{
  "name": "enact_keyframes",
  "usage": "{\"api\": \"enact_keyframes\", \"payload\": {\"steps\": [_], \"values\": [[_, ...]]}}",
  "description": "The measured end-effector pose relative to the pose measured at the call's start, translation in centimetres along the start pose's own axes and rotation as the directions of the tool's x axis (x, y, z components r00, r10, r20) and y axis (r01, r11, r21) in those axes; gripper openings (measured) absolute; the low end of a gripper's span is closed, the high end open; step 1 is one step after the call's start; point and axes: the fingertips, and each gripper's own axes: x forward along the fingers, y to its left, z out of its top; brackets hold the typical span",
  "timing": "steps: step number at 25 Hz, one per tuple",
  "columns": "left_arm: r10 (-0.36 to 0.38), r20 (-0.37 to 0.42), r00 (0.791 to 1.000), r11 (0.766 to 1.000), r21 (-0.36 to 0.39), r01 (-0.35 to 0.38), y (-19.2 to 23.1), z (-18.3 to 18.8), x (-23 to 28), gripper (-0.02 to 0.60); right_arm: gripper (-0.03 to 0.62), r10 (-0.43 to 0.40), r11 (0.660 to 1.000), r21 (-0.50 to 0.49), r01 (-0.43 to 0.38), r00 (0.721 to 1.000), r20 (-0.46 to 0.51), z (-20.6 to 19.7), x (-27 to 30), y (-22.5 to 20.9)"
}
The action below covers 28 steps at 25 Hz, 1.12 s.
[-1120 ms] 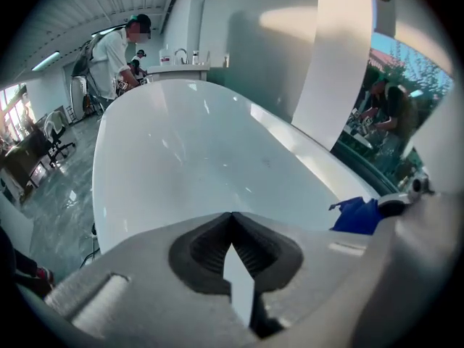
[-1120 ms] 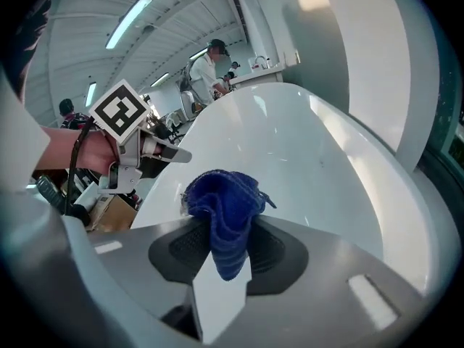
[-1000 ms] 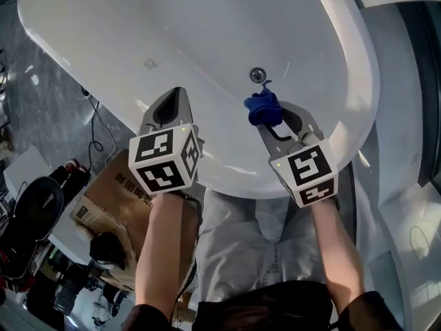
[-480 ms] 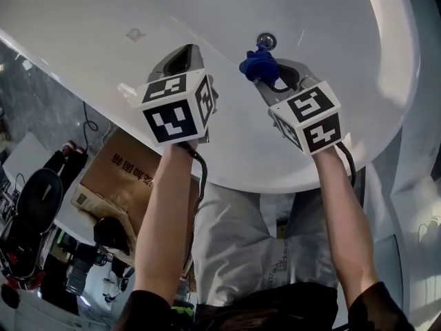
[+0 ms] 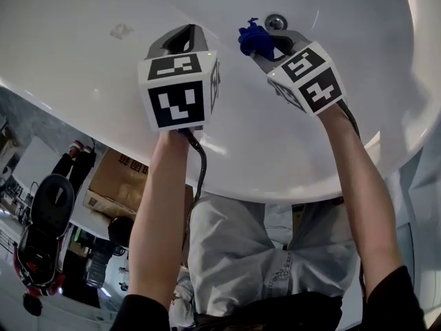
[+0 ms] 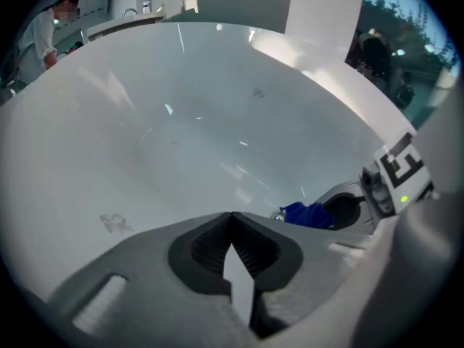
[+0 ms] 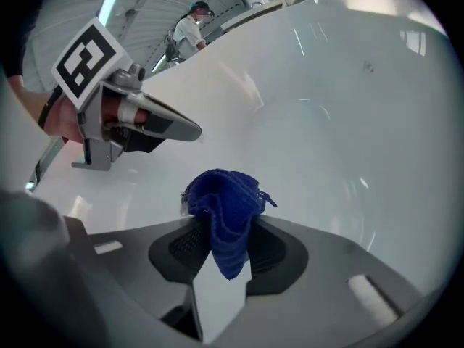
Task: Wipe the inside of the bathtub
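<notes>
The left gripper [image 5: 180,38], closed on nothing, and the right gripper [image 5: 265,45] sit higher in the frame than a second ago, deeper in the tub [image 5: 289,157]. The cloth [image 5: 253,40] pinched in the right one now lies just beside the drain [image 5: 276,22] at upper centre, so wiping looks under way. One tub, one cloth, one drain, two grippers.

Bathtub [image 5: 69,61] white; cloth [image 7: 225,209] deep blue; cubes [image 5: 178,92] black-white square markers; box [image 5: 117,181] brown

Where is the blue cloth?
The blue cloth is near the head view's top middle, pinched in the right gripper, inside the bathtub beside its drain.
</notes>
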Motion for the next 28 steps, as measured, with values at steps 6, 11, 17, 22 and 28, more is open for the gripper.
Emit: {"api": "enact_keyframes", "payload": {"steps": [6, 11, 17, 22, 28], "values": [[-0.044, -0.028, 0.999, 0.999, -0.031, 0.044, 0.0, 0.0, 3.1, 0.005, 0.135, 0.073, 0.995, 0.074, -0.072, 0.997, -0.012, -1.8, 4.0, -2.2], [-0.051, -0.037, 0.998, 0.993, -0.109, 0.046, 0.4, -0.5, 4.7, 0.005, 0.135, 0.154, 0.986, 0.073, -0.152, 0.988, -0.018, -2.3, 7.5, -1.9], [-0.099, -0.036, 0.994, 0.980, -0.179, 0.091, -0.5, -2.3, 5.2, 0.005, 0.135, 0.170, 0.979, 0.121, -0.164, 0.985, -0.041, -5.2, 11.7, -1.2], [-0.108, -0.043, 0.993, 0.977, -0.190, 0.098, -0.7, -2.8, 5.2, 0.005, 0.135, 0.167, 0.971, 0.185, -0.154, 0.984, -0.061, -7.1, 13.4, -1.1], [-0.116, -0.060, 0.991, 0.978, -0.183, 0.104, -0.5, -3.6, 5.5, 0.005, 0.133, 0.186, 0.969, 0.180, -0.169, 0.979, -0.084, -8.0, 14.4, -0.5]]}}
